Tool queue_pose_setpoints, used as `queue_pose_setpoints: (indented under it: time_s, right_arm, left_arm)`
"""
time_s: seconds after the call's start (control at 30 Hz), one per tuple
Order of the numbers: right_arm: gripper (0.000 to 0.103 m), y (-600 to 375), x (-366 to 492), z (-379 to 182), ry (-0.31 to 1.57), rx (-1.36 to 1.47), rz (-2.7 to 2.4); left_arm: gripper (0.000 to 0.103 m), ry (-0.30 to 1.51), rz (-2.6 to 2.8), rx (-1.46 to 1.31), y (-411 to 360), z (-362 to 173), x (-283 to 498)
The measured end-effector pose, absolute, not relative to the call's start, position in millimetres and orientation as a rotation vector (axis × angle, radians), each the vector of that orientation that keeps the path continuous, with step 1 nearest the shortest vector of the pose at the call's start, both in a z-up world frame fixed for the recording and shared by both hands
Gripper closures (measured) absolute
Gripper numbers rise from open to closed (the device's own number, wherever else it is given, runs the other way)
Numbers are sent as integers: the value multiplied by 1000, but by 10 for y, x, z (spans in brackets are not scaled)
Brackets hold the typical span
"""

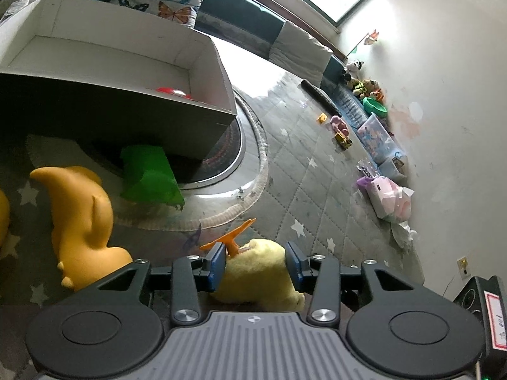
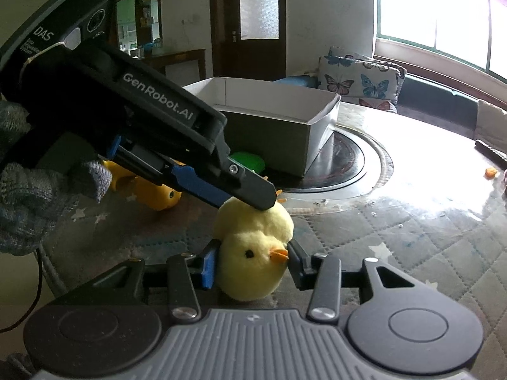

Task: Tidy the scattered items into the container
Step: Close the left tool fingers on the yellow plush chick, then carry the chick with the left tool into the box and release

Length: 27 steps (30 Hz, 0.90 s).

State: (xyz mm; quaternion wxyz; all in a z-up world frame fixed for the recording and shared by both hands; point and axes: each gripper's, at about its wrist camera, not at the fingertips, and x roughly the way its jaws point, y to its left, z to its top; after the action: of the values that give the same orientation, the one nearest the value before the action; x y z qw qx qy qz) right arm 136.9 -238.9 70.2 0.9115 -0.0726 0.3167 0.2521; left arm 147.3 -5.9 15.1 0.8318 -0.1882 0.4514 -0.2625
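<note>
Quilted star-print play mat (image 2: 412, 221), dim foreground, window glare. Right gripper (image 2: 252, 259) closed on plush chick (image 2: 253, 253) at the head, pads pressing both sides. Left gripper (image 1: 255, 261) straddling chick's body, jaws apart; contact possibly on one pad only. White cardboard box (image 2: 285, 126) just behind, open-topped. Yellow rubber toy (image 1: 82, 221), green toy (image 1: 149, 174) nearby. Risk: two grips pulling unevenly, soft plush slipping free.

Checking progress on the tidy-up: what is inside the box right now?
In the left wrist view, one red thing shows just over the near wall of the box. That wall hides most of the floor, so anything else inside cannot be seen.
</note>
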Motion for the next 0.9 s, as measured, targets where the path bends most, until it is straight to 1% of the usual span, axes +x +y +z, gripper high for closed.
queue_pose_setpoints:
  time_s: [0.07, 0.27, 0.5, 0.73, 0.9]
  right_arm:
    - [58, -2393, 1368, 698, 657, -150, 520]
    - [60, -2367, 1384, 752, 644, -170, 523]
    - [60, -2275, 1442, 1009, 564, -224, 542]
    - [60, -2072, 1775, 1298, 474, -282, 569]
    - [60, -1865, 2128, 1391, 450, -318, 589]
  left_arm:
    - [58, 956, -557, -398, -70, 149, 1471]
    - [61, 945, -555, -415, -21, 197, 1446]
    - [61, 854, -547, -416, 85, 512, 1439]
    - [61, 742, -513, -409, 260, 883, 1642]
    - [61, 700, -474, -417, 385, 1013, 1942]
